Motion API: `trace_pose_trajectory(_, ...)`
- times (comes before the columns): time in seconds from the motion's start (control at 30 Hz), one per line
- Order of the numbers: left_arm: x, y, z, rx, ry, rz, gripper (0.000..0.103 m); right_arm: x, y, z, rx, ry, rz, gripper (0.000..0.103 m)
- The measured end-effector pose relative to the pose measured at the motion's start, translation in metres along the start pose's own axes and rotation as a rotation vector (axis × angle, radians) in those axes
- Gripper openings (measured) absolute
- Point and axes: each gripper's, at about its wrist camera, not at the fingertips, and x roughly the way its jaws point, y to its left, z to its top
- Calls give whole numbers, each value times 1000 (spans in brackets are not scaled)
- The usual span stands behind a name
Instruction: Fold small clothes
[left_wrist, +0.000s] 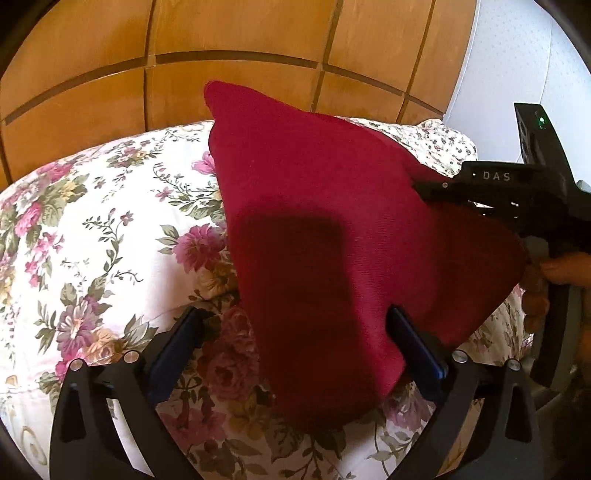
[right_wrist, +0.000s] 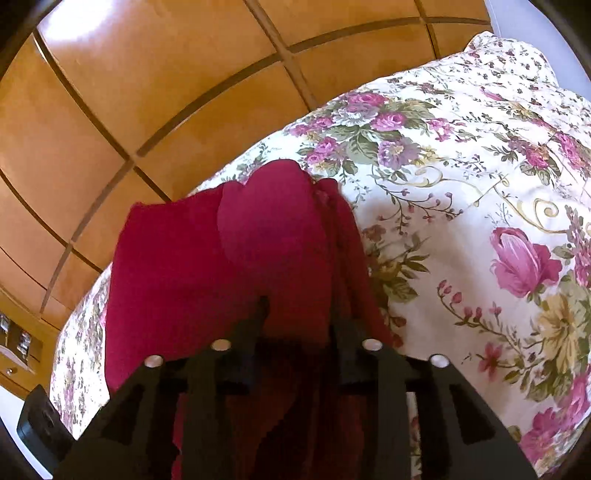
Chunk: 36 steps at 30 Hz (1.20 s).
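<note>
The left gripper (left_wrist: 295, 354) stands at full spread, its blue pads clear of the red garment (left_wrist: 325, 229); the cloth passes between the fingers at 6 o'clock of the left wrist view without being pressed. The right gripper (right_wrist: 297, 325) is at a narrow setting with a fold of the same red garment (right_wrist: 207, 266) between its fingers; contact appears to be a pinch, since the cloth hangs lifted from that point, but pad pressure is not fully visible. In the left view the right gripper enters from 3 o'clock, with fingers of the person's hand (left_wrist: 565, 267) on its handle. Judged step: one edge of the garment is raised for a fold-over, the other side released. The next move calls for carrying the pinched edge across and laying it flat on itself, without dragging the lower layer. The garment lies on a floral bedspread (left_wrist: 92, 240), which is soft and uneven. Beyond, at 12 o'clock, stand wooden panelled wardrobe doors (left_wrist: 240, 33); a white wall (left_wrist: 517, 55) shows at 2 o'clock.
</note>
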Motion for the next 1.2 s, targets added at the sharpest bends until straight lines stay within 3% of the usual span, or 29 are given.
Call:
trace_pose_trajectory(0.07,-6,1,-2,-11,-3,1,99,-3,7,-4,-40,-13,-13,48)
trace_pose_trajectory(0.13,-14,1,-2,-16,-11,6,99,-7,12,-6,-46,-20,0,68)
trace_pose_trajectory(0.17,-18,2,-2,-15,-19,7,99,-14,13,-7,-35,-34,-5,72)
trace_pose_trajectory(0.23,-30,2,0,-10,-50,8,99,-28,15,-10,-15,-68,-52,92)
trace_pose_trajectory(0.43,-59,6,12,0,-195,85,99,-73,6,-15,36,-164,-2,95)
trace_pose_trajectory(0.57,-47,8,16,4,-137,146,99,-76,2,-24,57,-116,45,97)
trace_pose_trajectory(0.63,-38,8,10,10,-91,141,99,-71,5,-30,48,-68,46,98)
trace_pose_trajectory(0.7,-33,6,-1,20,-64,138,99,-59,7,-39,22,4,3,98)
trace_pose_trajectory(0.8,-31,6,-10,24,-55,117,99,-42,-6,-45,18,68,-184,98)
trace_pose_trajectory(0.93,-35,6,-2,12,-40,92,99,-33,-34,-47,181,107,-109,99)
trace_pose_trajectory(1.1,-53,2,31,-2,-162,82,99,-32,-19,-47,85,99,-175,101)
trace_pose_trajectory(1.2,-43,-1,59,10,-169,123,99,-31,-24,-47,114,103,-161,101)
